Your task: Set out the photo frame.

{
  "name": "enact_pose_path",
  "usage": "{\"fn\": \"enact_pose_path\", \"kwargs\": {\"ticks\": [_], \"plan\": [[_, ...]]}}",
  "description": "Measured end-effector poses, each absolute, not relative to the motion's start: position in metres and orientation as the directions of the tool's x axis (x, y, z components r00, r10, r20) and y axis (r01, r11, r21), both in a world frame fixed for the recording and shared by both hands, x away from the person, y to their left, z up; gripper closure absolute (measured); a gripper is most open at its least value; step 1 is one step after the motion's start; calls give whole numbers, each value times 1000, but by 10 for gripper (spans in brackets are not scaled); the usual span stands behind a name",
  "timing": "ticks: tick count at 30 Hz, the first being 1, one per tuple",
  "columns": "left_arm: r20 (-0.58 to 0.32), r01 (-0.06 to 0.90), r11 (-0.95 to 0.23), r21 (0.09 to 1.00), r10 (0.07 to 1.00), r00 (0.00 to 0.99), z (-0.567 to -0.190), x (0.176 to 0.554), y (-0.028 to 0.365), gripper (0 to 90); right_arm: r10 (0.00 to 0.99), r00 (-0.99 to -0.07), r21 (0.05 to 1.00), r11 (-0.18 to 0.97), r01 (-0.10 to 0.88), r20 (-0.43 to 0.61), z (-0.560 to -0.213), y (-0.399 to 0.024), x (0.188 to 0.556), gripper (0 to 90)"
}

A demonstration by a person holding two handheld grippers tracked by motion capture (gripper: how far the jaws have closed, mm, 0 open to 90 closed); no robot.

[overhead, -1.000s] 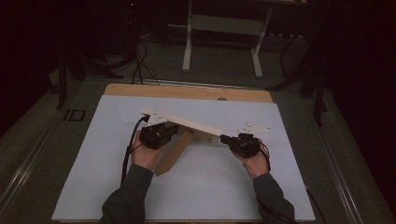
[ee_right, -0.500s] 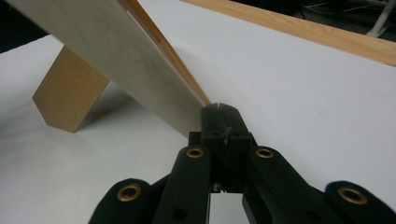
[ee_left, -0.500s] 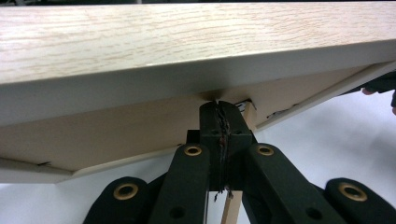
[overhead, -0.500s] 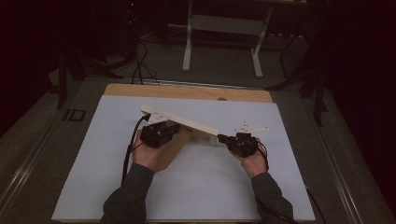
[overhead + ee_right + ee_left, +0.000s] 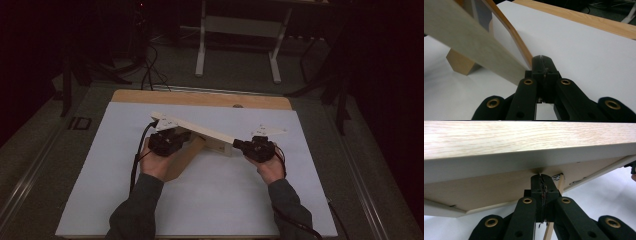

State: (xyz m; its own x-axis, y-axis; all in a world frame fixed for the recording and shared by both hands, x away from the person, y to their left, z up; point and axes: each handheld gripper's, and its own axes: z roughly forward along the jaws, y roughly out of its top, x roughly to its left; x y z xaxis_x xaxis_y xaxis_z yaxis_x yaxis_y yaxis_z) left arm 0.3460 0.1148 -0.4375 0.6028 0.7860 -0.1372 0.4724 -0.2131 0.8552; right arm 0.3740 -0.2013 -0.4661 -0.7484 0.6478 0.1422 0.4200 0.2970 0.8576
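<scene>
Claws: 2, left (image 5: 172, 136) & right (image 5: 239, 144); both shut on 1 wooden box (image 5: 197, 131).

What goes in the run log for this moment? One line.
left gripper: shut under long pale wooden board | right gripper: shut at board's end | white table sheet: beneath

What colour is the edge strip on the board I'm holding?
White, along the light oak-grain board; clearest in the left gripper view.
</scene>
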Motion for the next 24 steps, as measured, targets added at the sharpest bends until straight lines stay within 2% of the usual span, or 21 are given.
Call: {"fn": "enact_pose_path", "kwargs": {"ticks": [6, 24], "plan": [[-139, 476, -212, 854, 788, 600, -436, 349, 115, 900, 642, -746, 855, 275, 439, 177, -467, -200, 383, 900], [-143, 474, -206, 856, 787, 600, -432, 352, 107, 900, 616, -766, 854, 286, 435, 183, -465, -188, 384, 900]]}}
